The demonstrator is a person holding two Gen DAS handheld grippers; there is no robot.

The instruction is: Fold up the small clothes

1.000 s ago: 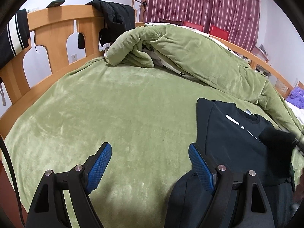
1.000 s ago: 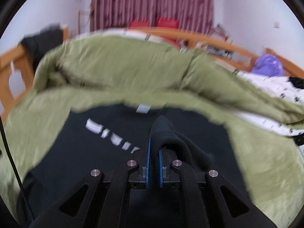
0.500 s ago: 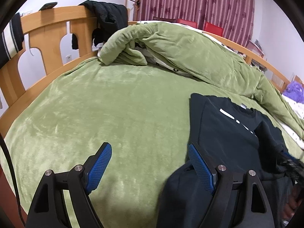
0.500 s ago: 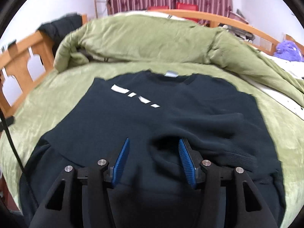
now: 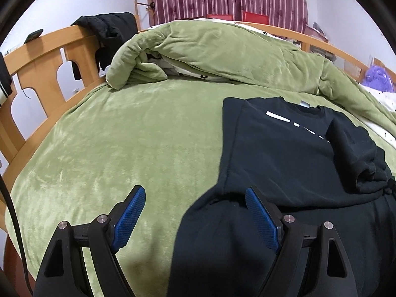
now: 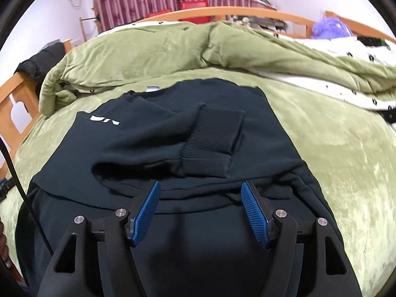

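Where frames cut off, black sweatshirt [image 6: 188, 128] hem disappears.

Item: one black sweatshirt [image 6: 158, 153], long-sleeved, which we find lying flat on the green bedcover. We note white lettering across the chest, partly covered, and a small pale label at the neckline, which faces the far side of the bed. We record one sleeve [image 6: 173, 146] folded across the front, its ribbed cuff [image 6: 212, 143] resting on the body. The lower part lies bunched nearest us, below a crosswise fold.
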